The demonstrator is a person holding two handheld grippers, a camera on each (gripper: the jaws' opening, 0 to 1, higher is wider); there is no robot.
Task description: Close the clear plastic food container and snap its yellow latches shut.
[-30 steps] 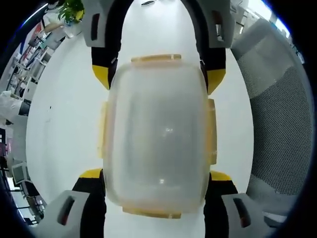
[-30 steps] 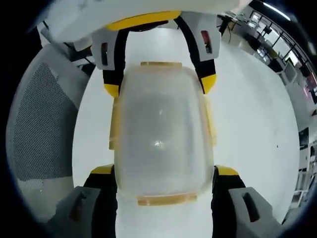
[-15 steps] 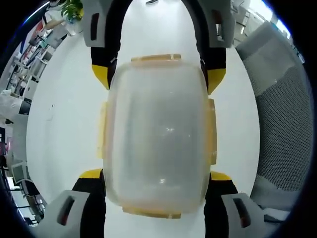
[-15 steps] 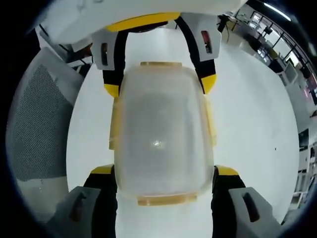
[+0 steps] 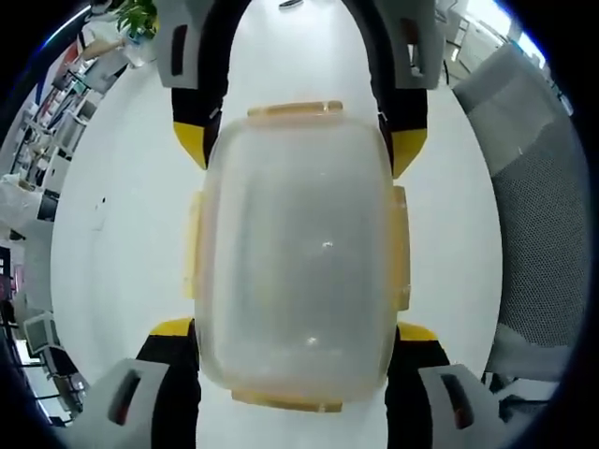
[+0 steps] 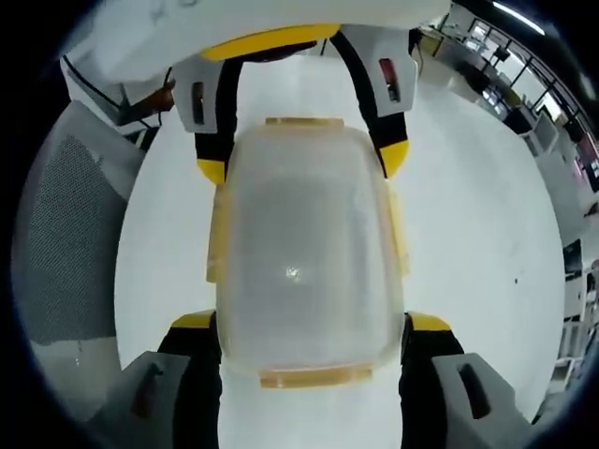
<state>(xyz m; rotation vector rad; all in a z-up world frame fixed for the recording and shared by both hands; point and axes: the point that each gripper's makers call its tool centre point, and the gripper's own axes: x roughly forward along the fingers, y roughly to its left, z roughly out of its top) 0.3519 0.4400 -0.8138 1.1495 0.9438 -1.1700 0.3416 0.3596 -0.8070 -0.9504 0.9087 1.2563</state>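
A clear plastic food container with its lid on sits between both grippers, over a white table. Yellow latches show on its far end, near end and long sides; I cannot tell whether they are snapped. My left gripper clamps the near end, one yellow-tipped jaw on each side. The right gripper clamps the opposite end. In the right gripper view the same container is held by my right gripper, with the left gripper across from it.
A grey mesh chair stands beside the table, also seen as the chair in the right gripper view. A potted plant and office desks lie beyond the table's far edges.
The container keeps its place between both grippers. The table and chair behind it have slid a little, so both hands have moved together with the container.
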